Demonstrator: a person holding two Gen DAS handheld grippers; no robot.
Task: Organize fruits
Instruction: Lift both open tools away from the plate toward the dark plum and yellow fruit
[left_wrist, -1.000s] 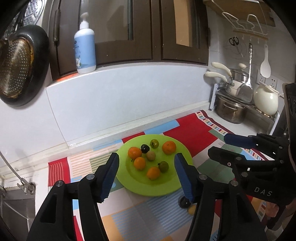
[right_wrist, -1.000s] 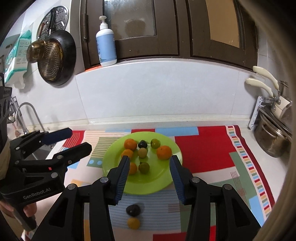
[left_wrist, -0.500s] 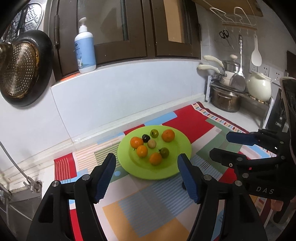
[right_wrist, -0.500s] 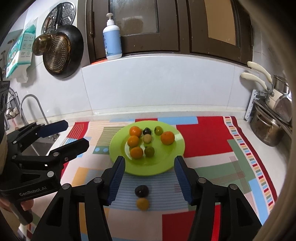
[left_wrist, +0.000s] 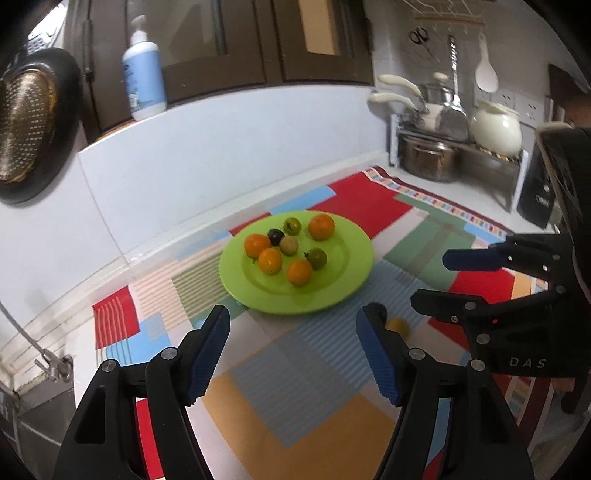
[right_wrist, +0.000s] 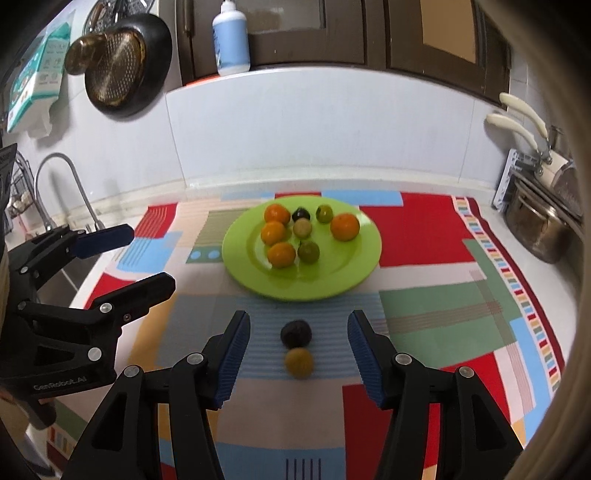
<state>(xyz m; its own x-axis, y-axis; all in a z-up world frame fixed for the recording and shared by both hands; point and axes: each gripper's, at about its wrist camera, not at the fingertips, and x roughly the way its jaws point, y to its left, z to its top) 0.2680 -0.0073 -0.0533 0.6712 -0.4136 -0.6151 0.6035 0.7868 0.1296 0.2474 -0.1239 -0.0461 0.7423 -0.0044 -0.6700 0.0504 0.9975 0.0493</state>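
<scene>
— Two claws, both yours: is anything held?
— No. Your right claw (right_wrist: 297, 345) and left claw (left_wrist: 293, 349) have just been widening, both empty. A dark fruit (right_wrist: 295, 333) and yellow fruit (right_wrist: 299, 362) lie on the mat before the green plate (right_wrist: 354, 273).

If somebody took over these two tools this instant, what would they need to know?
Left hand-held gripper: open, empty, hanging over the mat short of the plate.
Right hand-held gripper: open, empty; the dark fruit and yellow fruit lie on the patterned mat between its fingers, untouched.
Both have just been opening.
Green plate: eight small fruits on it, four orange, the rest green, pale or dark.
Left to do: those two loose fruits, probably onto the plate.
</scene>
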